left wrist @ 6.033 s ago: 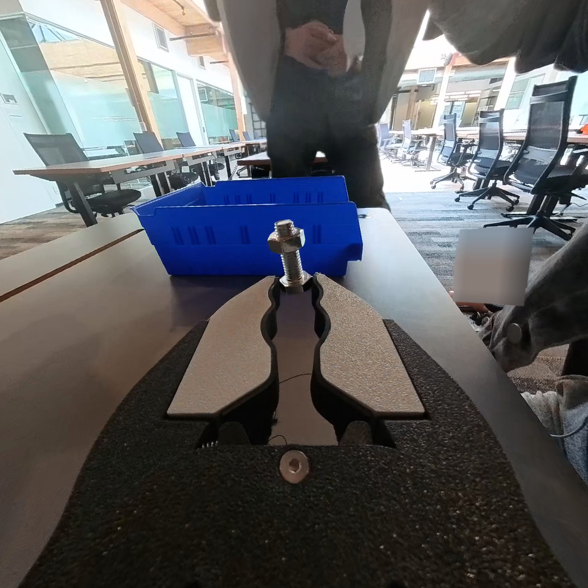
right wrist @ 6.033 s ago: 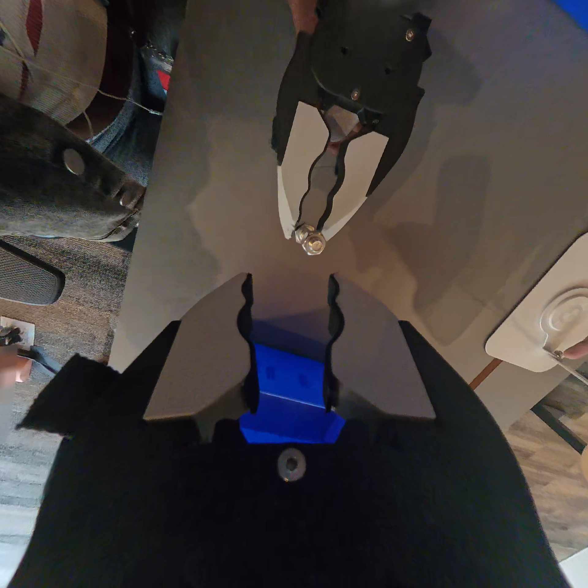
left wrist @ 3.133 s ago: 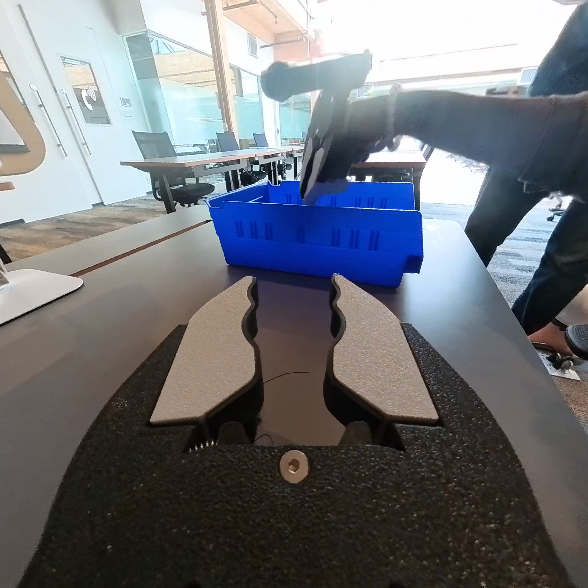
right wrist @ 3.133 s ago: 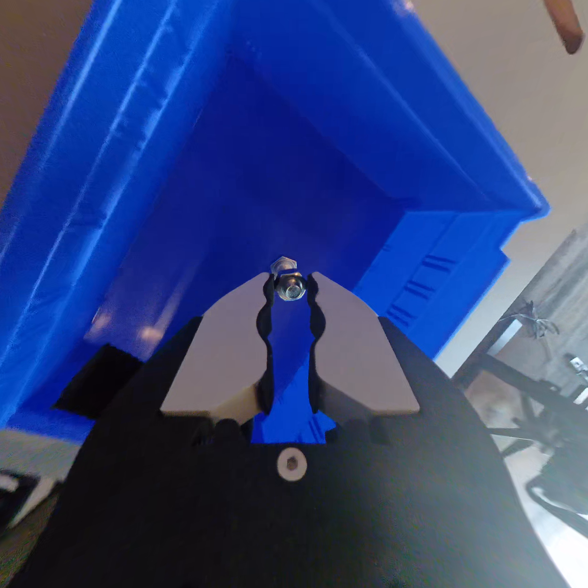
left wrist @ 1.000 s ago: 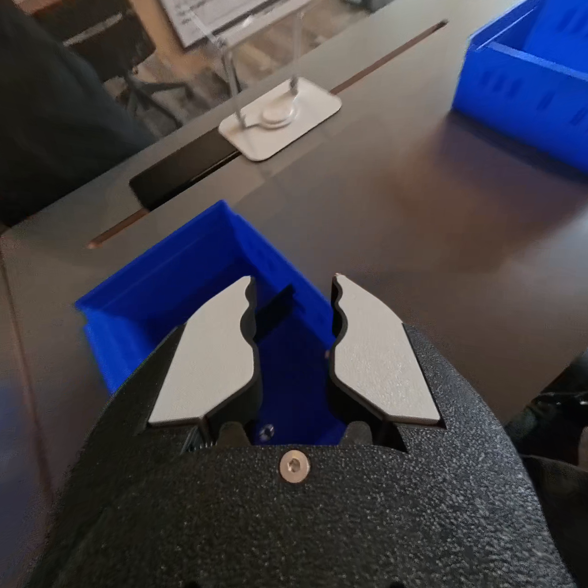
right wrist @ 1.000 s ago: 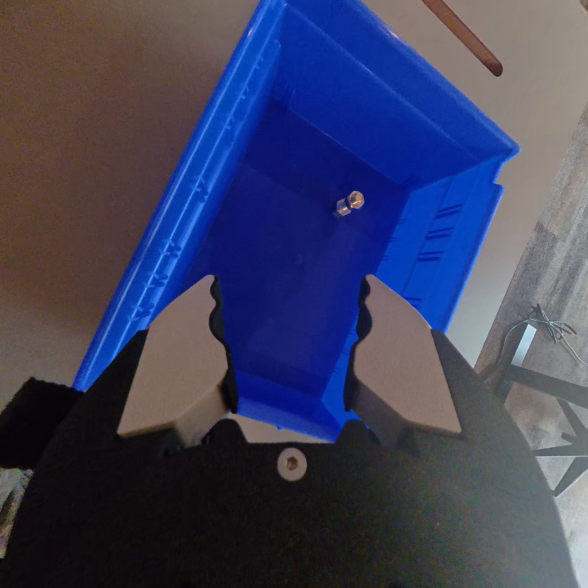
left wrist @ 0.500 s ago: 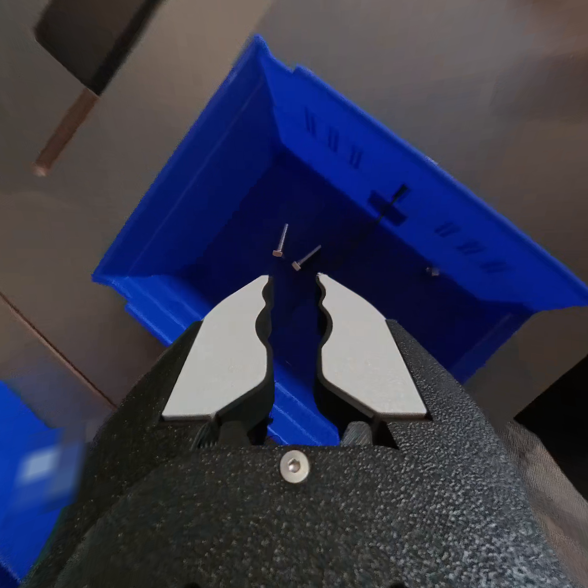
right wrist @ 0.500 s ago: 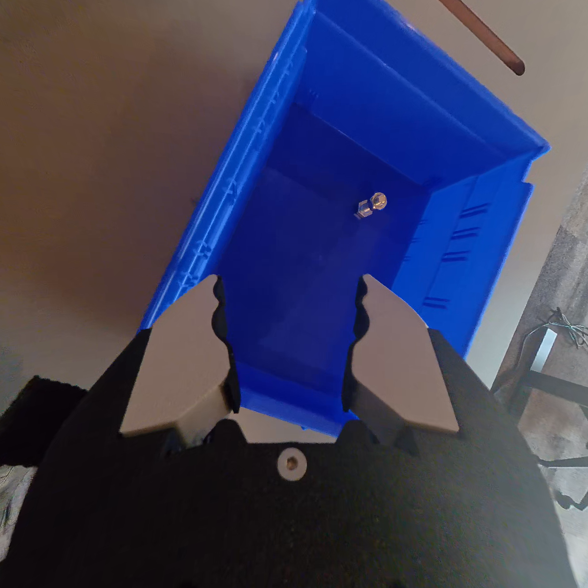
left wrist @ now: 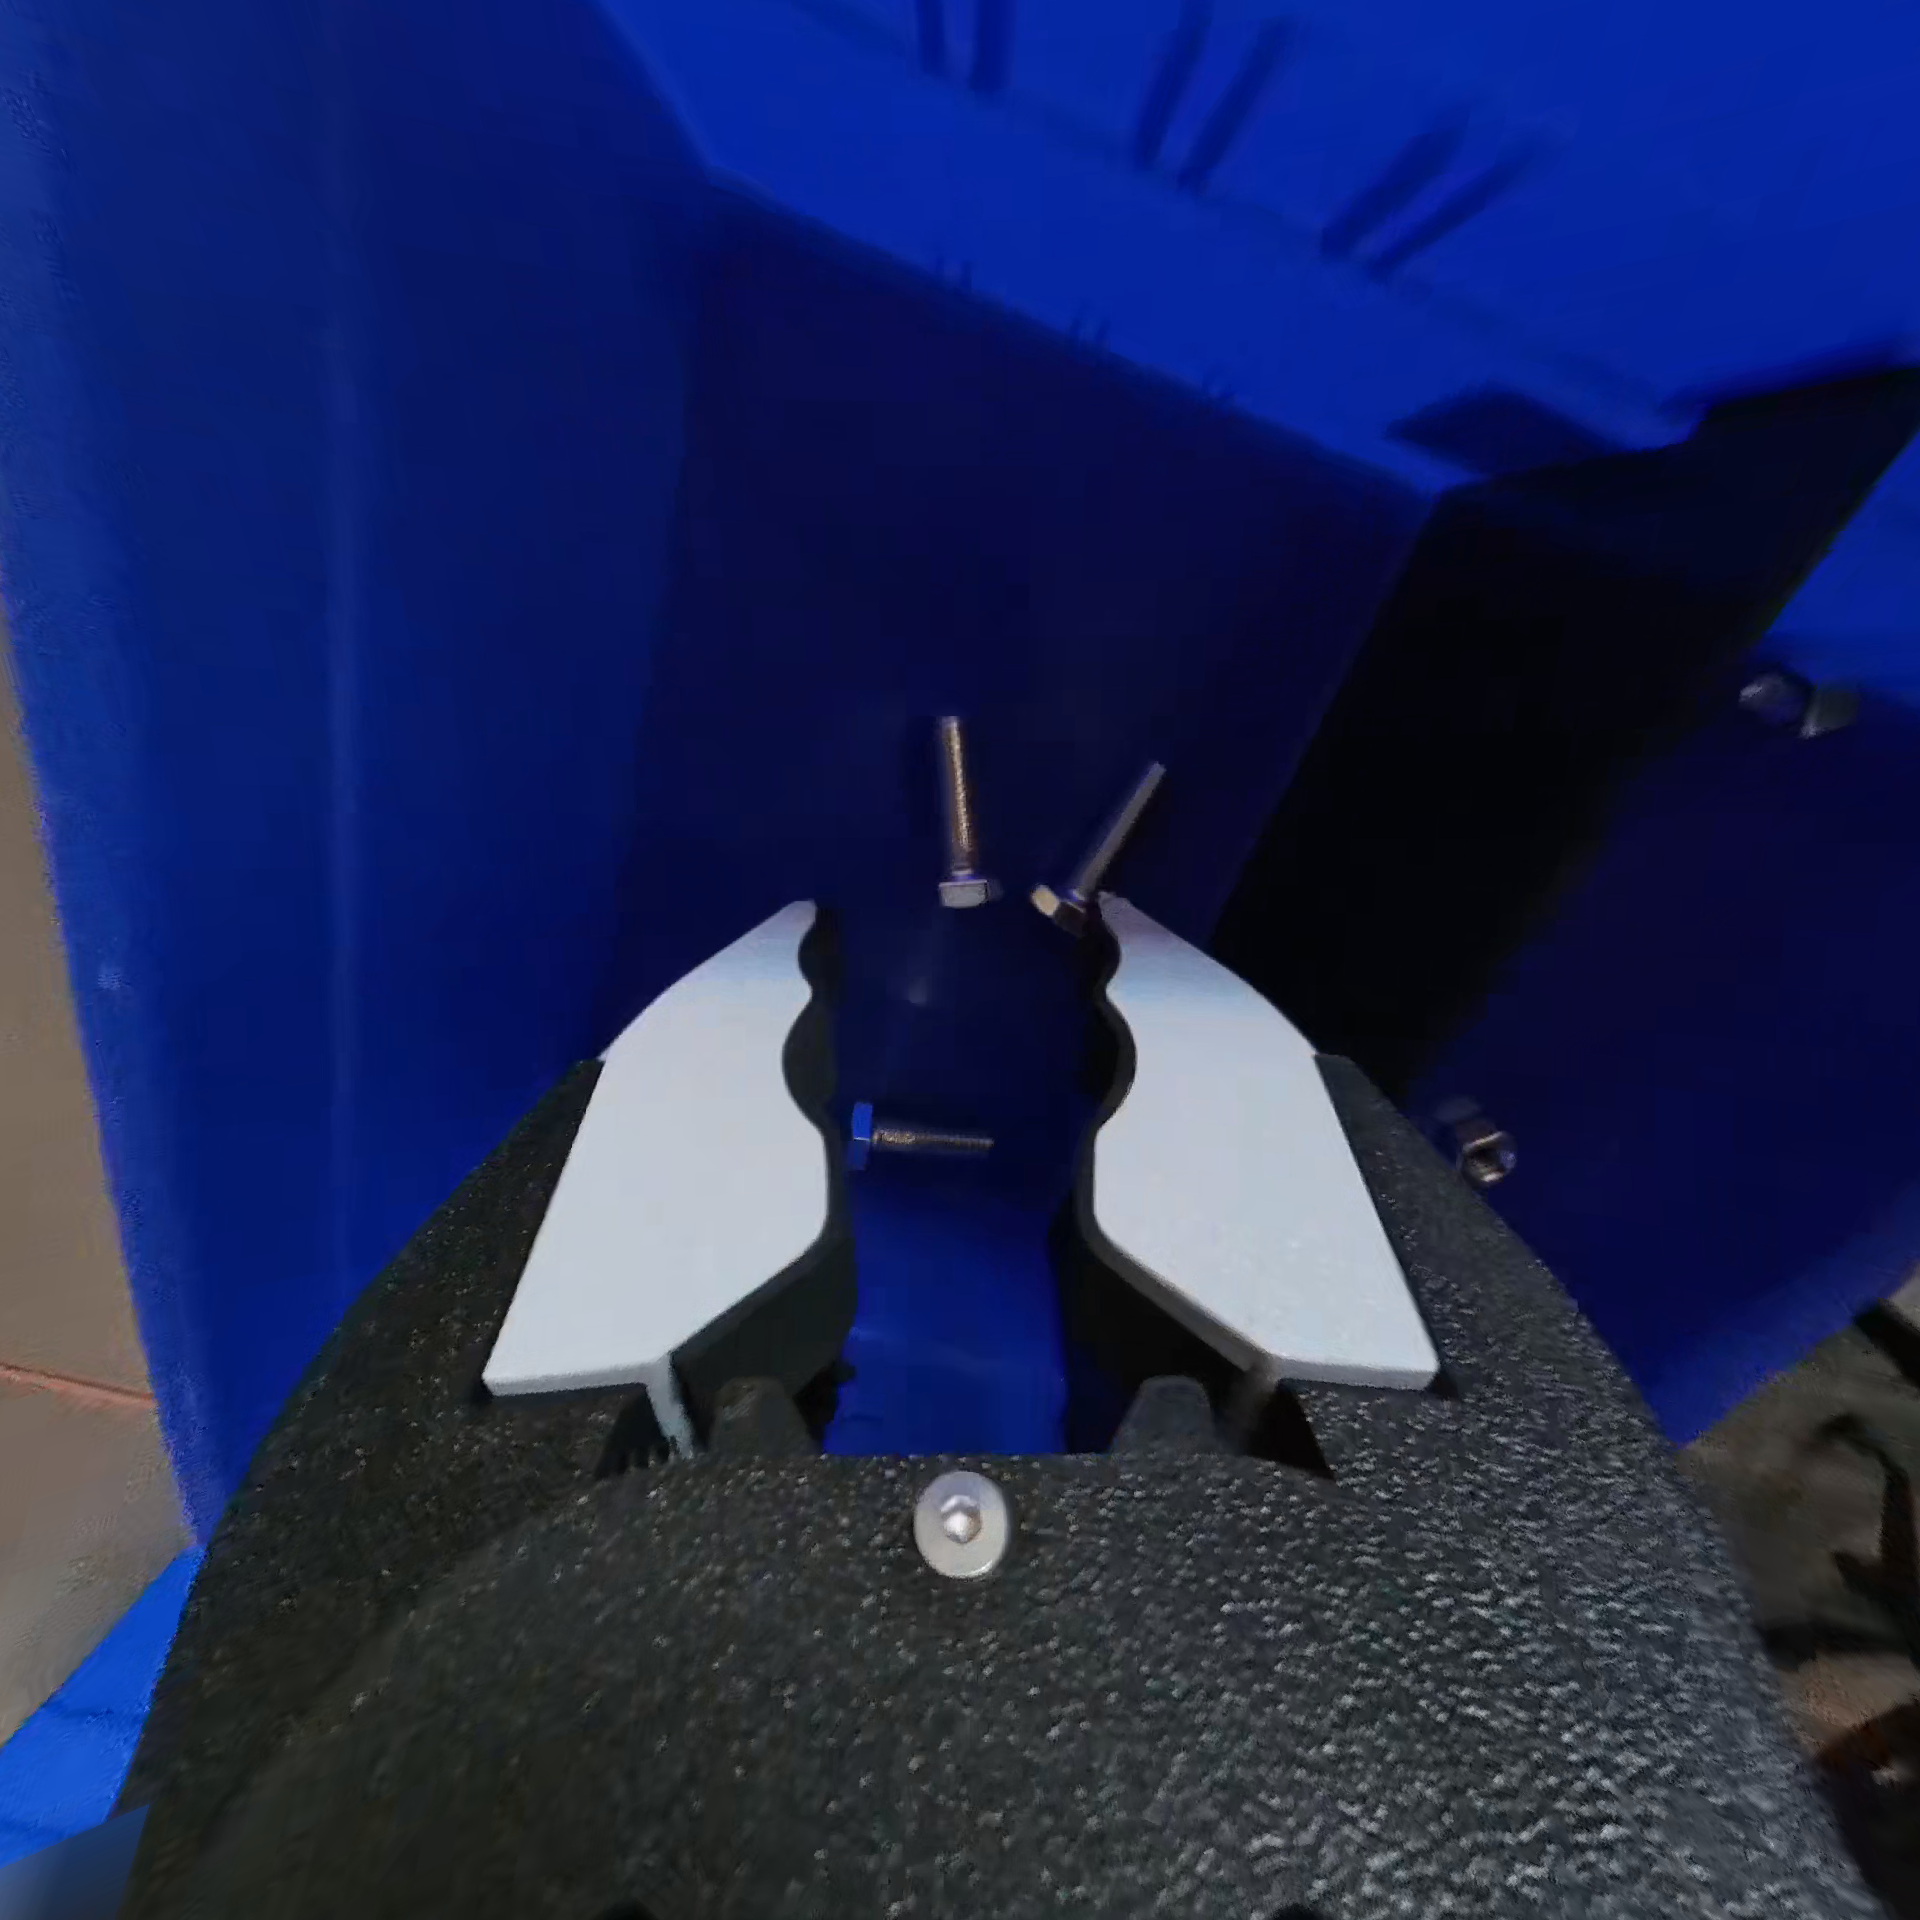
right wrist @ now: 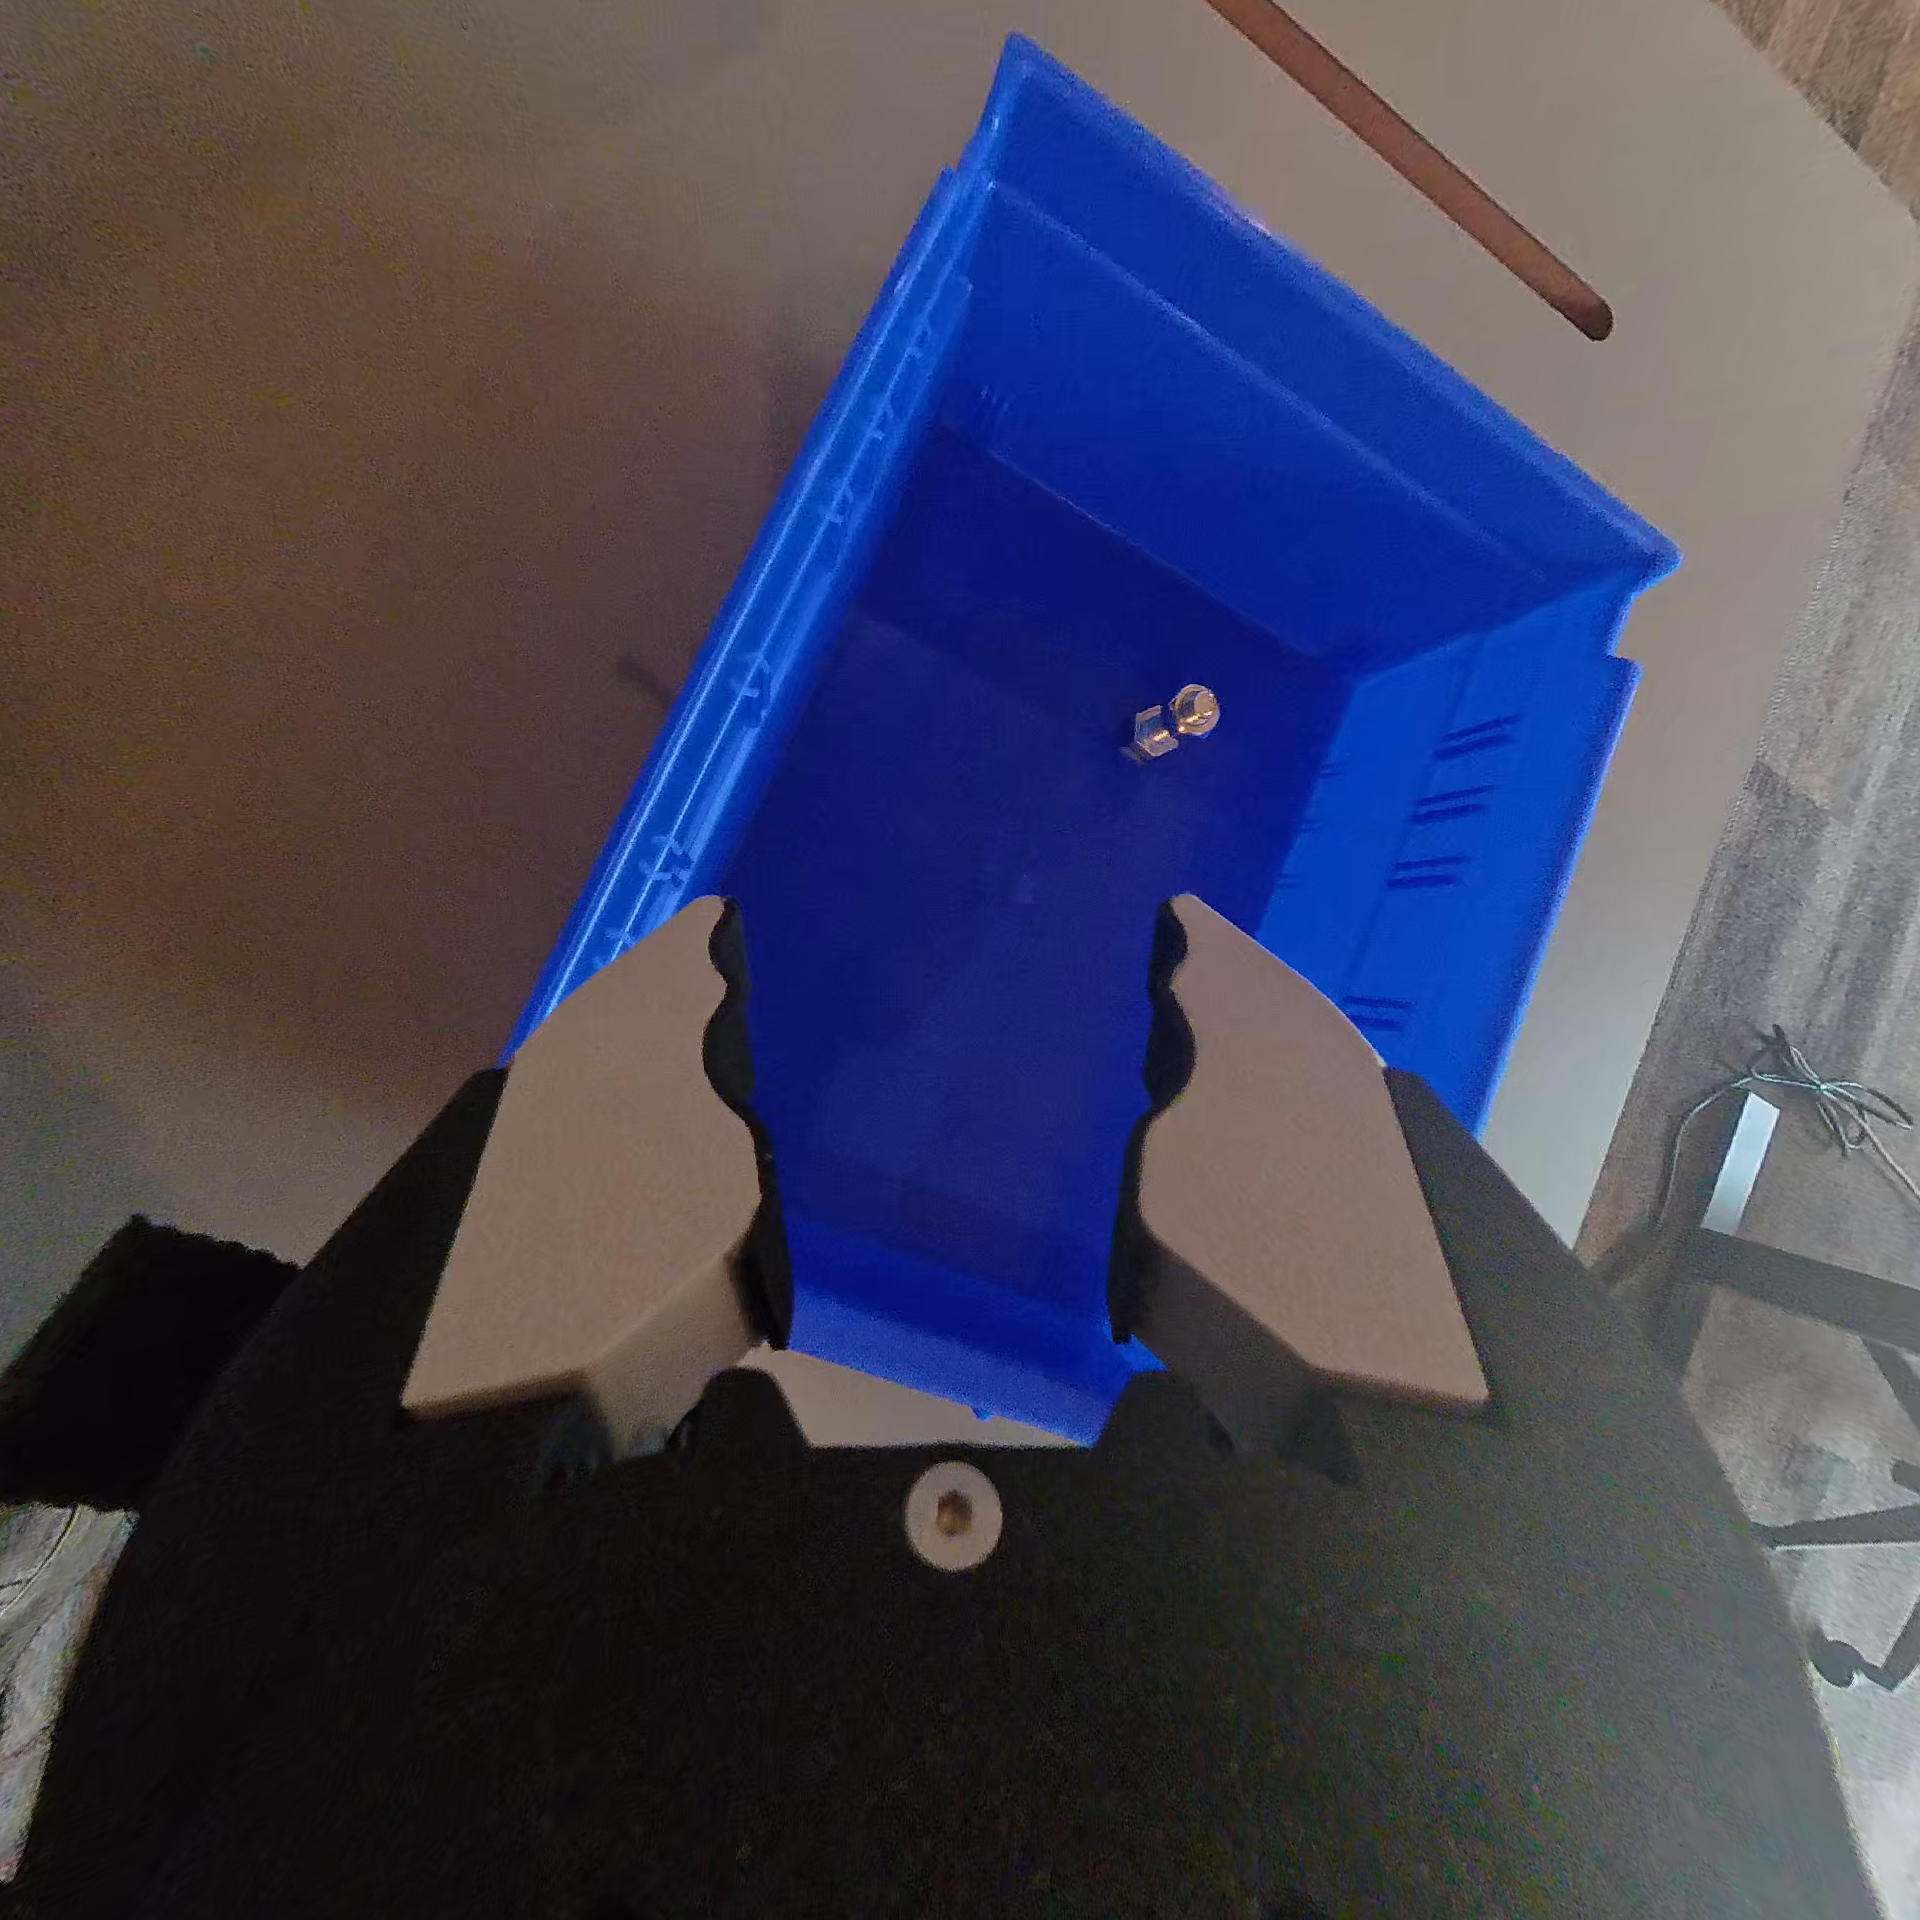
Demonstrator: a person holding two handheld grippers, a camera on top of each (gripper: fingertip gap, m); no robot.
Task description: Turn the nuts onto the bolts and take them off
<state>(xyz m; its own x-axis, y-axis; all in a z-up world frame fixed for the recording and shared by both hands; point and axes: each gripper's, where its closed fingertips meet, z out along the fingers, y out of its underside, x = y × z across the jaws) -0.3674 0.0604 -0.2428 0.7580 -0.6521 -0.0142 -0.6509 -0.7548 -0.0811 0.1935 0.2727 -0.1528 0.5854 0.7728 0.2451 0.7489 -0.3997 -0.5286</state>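
Left gripper [left wrist: 956, 914] agape, empty, inside blue bin [left wrist: 416, 520] | step: fetching bolt [left wrist: 961, 821] mid-frame | next: probably straddle shank, pinch

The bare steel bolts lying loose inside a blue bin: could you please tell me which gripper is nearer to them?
Left. The left gripper reaches into their blue bin, among the bare steel bolts; the right gripper hovers elsewhere.

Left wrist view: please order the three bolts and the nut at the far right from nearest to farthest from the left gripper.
Measured from the left gripper:
1. Upright bolt, just past the fingertips.
2. Slanted bolt, touching the right fingertip. These two are too close to call.
3. Crosswise bolt, back between the fingers.
4. Nut, far right.
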